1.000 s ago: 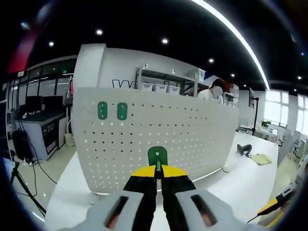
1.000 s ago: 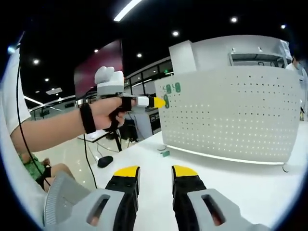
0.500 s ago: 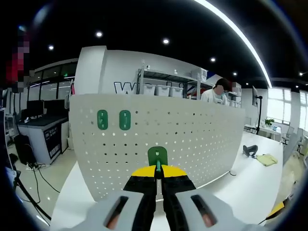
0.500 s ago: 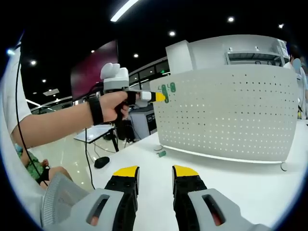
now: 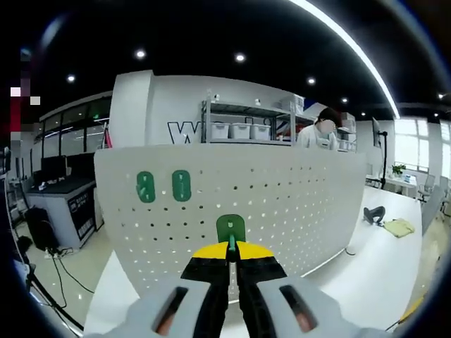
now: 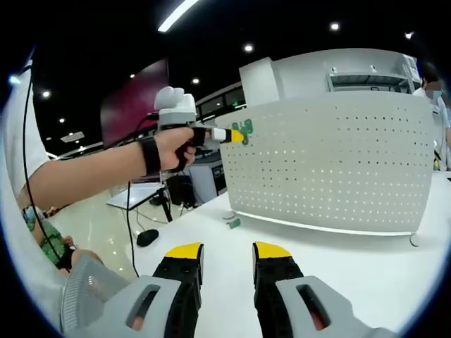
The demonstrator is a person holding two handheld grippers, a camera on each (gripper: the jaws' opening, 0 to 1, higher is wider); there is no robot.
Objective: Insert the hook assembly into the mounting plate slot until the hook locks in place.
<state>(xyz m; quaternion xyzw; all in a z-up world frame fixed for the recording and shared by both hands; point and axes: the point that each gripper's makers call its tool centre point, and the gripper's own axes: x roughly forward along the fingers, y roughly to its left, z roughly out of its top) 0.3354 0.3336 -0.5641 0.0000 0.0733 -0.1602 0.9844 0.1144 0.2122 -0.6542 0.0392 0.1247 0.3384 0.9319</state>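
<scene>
Closer now: left gripper (image 5: 230,252) clamped on green hook (image 5: 230,229), lined up ahead at pegboard (image 5: 296,204) for insertion; right gripper (image 6: 227,255) jaws apart, idle.

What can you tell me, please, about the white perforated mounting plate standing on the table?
The mounting plate is a white pegboard panel, seemingly painted metal, pierced by regular rows of small holes. It stands upright on the white table, on small feet at its lower corners. Two green hooks already sit side by side near its upper left corner. The left gripper, shut on a third green hook, points at its face; whether that hook touches the plate cannot be told. In the right gripper view it stands to the right.
</scene>
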